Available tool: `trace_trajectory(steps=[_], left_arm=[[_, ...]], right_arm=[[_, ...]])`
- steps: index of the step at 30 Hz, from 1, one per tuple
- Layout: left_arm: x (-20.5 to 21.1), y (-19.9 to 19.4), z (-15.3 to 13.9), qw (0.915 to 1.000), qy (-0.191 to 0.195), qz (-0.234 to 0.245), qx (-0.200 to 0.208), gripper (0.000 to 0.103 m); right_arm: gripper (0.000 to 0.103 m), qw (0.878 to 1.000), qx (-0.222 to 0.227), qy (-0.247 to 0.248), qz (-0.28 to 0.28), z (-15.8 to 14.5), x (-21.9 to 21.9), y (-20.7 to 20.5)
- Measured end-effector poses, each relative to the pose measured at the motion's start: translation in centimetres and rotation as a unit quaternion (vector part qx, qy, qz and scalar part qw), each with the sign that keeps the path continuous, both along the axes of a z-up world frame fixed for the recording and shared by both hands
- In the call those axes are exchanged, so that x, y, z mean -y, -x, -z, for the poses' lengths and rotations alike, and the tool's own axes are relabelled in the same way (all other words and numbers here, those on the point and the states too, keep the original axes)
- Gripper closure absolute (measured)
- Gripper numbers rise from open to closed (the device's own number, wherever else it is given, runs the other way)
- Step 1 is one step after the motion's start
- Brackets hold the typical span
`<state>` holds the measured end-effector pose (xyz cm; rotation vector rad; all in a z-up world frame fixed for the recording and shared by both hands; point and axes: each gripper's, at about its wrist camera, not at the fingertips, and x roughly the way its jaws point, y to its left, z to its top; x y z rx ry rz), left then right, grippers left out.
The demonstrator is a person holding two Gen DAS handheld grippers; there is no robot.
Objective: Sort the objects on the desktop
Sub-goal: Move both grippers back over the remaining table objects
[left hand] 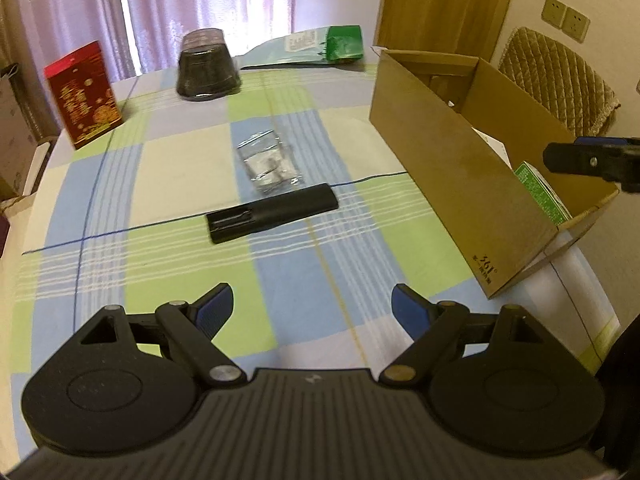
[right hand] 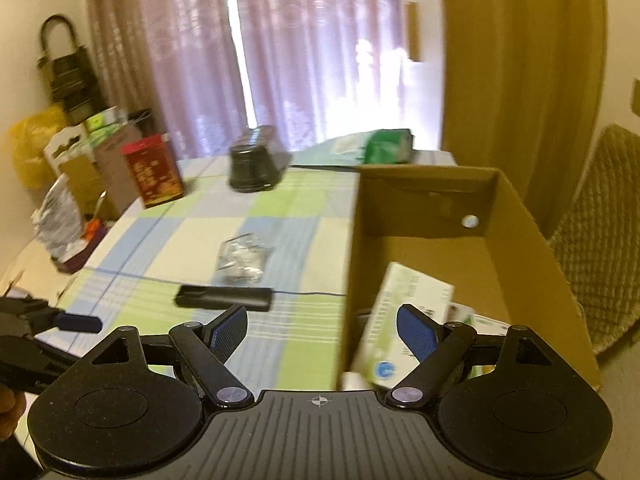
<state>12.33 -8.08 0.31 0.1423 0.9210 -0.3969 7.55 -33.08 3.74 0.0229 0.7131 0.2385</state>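
Observation:
A black remote control (left hand: 272,213) (right hand: 224,297) lies on the checked tablecloth (left hand: 160,184), with a clear plastic packet (left hand: 269,165) (right hand: 241,259) just behind it. An open cardboard box (left hand: 452,168) (right hand: 520,216) stands at the right and holds a green-and-white carton (right hand: 404,312) (left hand: 540,191). My left gripper (left hand: 312,306) hovers open and empty over the near cloth, short of the remote. My right gripper (right hand: 322,330) is open and empty above the box's left wall. Each gripper shows at the edge of the other's view.
At the far end stand a red box (left hand: 83,93) (right hand: 153,171), a black tub (left hand: 208,66) (right hand: 256,164) and a green packet (left hand: 316,46) (right hand: 372,148). A quilted chair (right hand: 600,240) is right of the box. Bags and boxes (right hand: 80,168) crowd the floor left.

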Motion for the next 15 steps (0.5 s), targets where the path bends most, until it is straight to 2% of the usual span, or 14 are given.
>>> trace_trajectory(steps=[8, 15], left_arm=[[-3.4, 0.6, -0.5, 0.9999, -0.008, -0.01, 0.005, 0.019], [-5.6, 0.2, -0.2, 0.9999, -0.008, -0.013, -0.001, 0.019]], right_arm=[[0.018, 0.999, -0.018, 0.009, -0.039, 1.2, -4.3, 0.6], [0.018, 0.998, -0.04, 0.012, -0.054, 2.5, -6.4, 0.6]])
